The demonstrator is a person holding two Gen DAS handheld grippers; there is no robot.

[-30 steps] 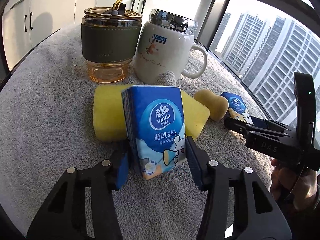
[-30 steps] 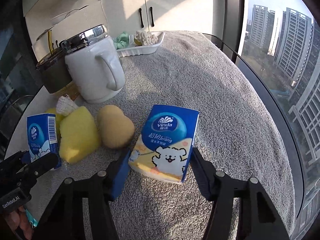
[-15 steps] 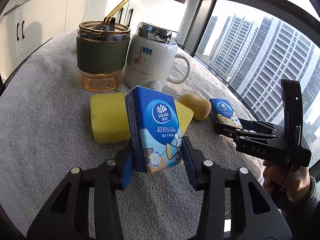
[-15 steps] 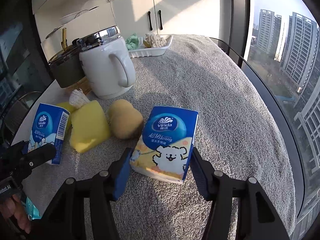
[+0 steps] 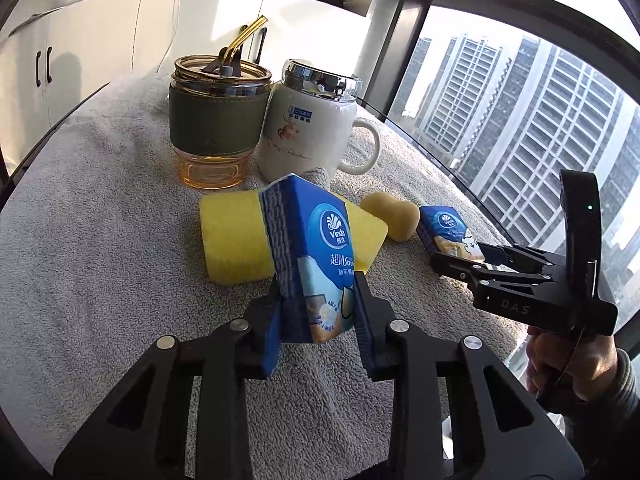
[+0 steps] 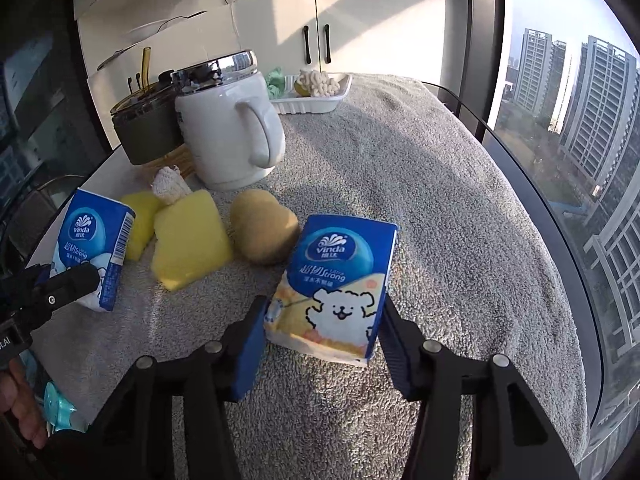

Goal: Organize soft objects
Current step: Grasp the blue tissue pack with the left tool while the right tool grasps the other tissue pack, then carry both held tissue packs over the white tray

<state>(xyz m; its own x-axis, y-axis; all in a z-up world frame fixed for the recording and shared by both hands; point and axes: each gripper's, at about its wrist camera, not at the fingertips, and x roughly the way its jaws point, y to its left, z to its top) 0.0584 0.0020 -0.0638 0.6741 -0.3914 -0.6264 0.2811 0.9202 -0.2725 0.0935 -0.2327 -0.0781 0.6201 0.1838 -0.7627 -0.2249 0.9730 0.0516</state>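
Observation:
My left gripper [image 5: 318, 320] is shut on a blue Vinda tissue pack [image 5: 316, 256] and holds it upright above the grey towel; it also shows in the right wrist view [image 6: 94, 252]. My right gripper [image 6: 322, 344] is shut on a second blue tissue pack [image 6: 338, 284] with a white dog print, lifted off the towel; it shows in the left wrist view [image 5: 448, 228]. A yellow sponge [image 5: 236, 240] and a tan heart-shaped sponge [image 6: 262, 232] lie between the two packs. A small cream knitted piece [image 6: 170, 184] rests by the sponge.
A white mug [image 5: 308, 136] with a chrome lid and a green-sleeved amber glass cup [image 5: 218, 128] with a straw stand behind the sponges. A white tray [image 6: 310, 98] with soft items sits at the far end. The towel's edge meets the window on the right.
The left gripper has closed on its tissue pack and raised it, tilting it. The right gripper has closed on its pack and lifted it slightly.

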